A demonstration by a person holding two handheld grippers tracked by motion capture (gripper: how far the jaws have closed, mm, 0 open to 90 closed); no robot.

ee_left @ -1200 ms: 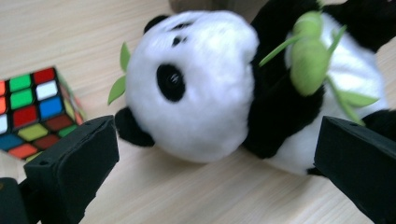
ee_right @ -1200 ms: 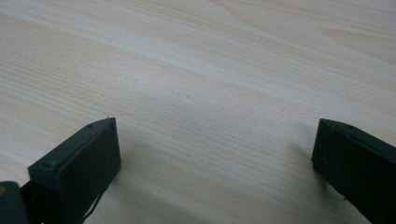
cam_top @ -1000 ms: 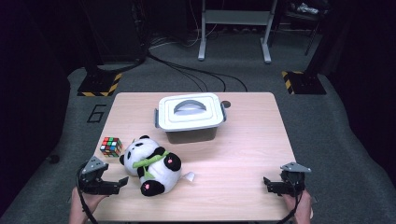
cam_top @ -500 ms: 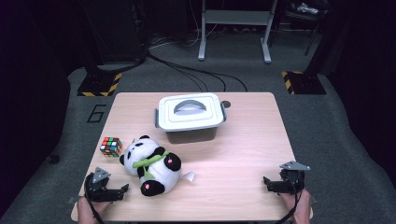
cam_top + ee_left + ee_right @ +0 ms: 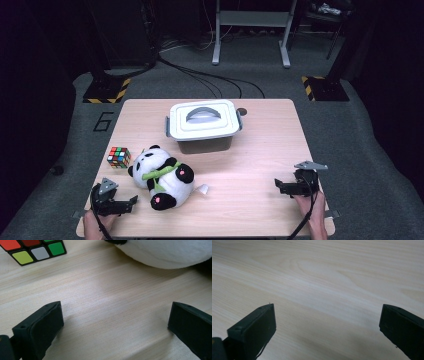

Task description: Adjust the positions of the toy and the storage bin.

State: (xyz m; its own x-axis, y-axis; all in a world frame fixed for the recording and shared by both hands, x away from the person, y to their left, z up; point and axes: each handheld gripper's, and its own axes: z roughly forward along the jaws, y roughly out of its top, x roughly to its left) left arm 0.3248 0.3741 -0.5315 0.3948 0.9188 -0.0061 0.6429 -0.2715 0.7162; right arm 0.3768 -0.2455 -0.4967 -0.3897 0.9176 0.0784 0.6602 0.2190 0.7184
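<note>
At a light wooden table (image 5: 250, 165), a person rests a black two-jaw gripper in each hand near the front edge. The left gripper (image 5: 131, 201) now sits lower and closer to the front left corner than it did a second ago, when it lay level with the toy's feet; the right gripper (image 5: 278, 185) holds the same spot near the right edge throughout. Both sets of jaws stand spread wide with nothing between them (bare wood shows in each gap).

The black-and-white plush panda with a green scarf (image 5: 160, 175) lies on its back at front left, just beside the left gripper and apart from it. A multicoloured puzzle cube (image 5: 118, 156) sits just left of the panda's head. A white-lidded grey plastic box with a grey handle (image 5: 202, 125) stands closed at the table's centre rear.

The left gripper view brings the cube's coloured tiles (image 5: 32, 250) and the panda's white belly (image 5: 162, 253) in close beyond the jaws. The right gripper view takes in wood grain, while the high view places every object.
</note>
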